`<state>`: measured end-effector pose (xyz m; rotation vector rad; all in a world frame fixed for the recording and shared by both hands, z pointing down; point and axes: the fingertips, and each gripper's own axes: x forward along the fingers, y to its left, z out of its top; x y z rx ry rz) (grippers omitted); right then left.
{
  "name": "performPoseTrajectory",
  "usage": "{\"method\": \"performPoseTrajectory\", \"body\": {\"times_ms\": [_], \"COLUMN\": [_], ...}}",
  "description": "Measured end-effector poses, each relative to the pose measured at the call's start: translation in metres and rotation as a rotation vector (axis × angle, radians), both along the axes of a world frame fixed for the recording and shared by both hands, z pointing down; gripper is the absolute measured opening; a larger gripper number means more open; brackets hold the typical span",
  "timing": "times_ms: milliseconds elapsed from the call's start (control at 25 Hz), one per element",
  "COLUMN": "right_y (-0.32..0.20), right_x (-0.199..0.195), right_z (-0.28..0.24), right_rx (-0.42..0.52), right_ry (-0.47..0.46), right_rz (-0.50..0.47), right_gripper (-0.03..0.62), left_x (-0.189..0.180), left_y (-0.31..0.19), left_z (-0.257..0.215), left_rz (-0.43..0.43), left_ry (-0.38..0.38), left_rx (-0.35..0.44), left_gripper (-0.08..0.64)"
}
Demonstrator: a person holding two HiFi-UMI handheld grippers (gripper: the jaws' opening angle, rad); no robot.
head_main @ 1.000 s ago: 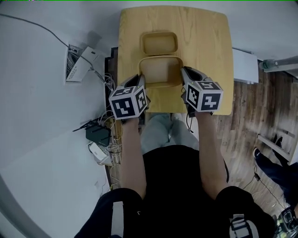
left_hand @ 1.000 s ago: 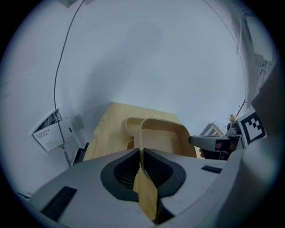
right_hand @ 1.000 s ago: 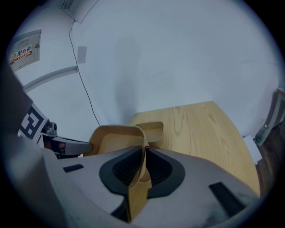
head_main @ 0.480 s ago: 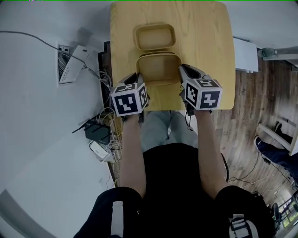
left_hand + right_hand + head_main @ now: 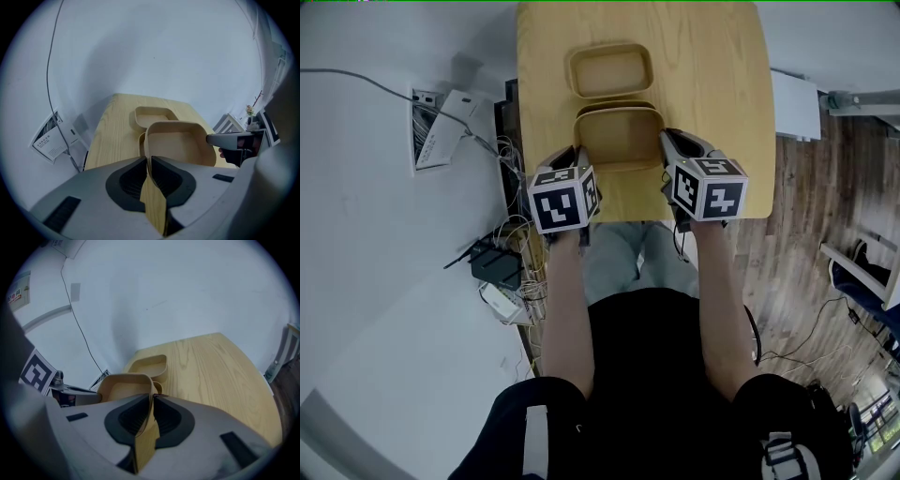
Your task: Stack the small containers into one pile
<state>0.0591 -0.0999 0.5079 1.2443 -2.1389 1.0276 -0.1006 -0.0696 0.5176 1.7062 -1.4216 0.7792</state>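
The left gripper pinches the thin left wall of a smooth, matte tan container with rounded corners, and the right gripper clamps the opposite wall, both with jaws narrowed onto it. In the head view this rounded rectangle sits at upper centre, over a matching second container whose rim peeks out beneath it. A third container lies just above them on the pale wood-grain table.

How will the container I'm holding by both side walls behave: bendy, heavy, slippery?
Probably light: the container is gripped only at its thin side walls, by the left gripper and the right gripper. Likely fairly stiff: its walls show no bowing. The matte, wood-like finish suggests little slip.
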Motion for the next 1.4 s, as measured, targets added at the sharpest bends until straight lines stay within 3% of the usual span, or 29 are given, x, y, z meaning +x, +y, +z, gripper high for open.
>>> {"method": "performPoseTrajectory", "body": {"times_ms": [640,1120,1320,1400], "right_y": [-0.021,-0.024,-0.023,-0.026], "right_x": [-0.001,0.000,0.003,0.004], "right_z": [-0.002,0.022,0.034,0.032], "right_rx": [0.001,-0.067,-0.092,-0.079], "right_ry": [0.001,0.011,0.047,0.071], "right_rz": [0.014,0.022,0.010,0.011], "right_gripper": [0.034,0.032,0.034,0.037], "left_x": [0.000,0.000,0.001,0.002], "left_y": [-0.023,-0.028,-0.030,-0.029], "left_z": [-0.001,0.021,0.027,0.026], "left_rz": [0.017,0.033,0.034,0.038], "left_ry": [0.004,-0.002,0.003,0.016], "left_rx": [0.002,-0.057,-0.046,-0.051], "left_gripper": [0.046,0.044,0.047,0.080]}}
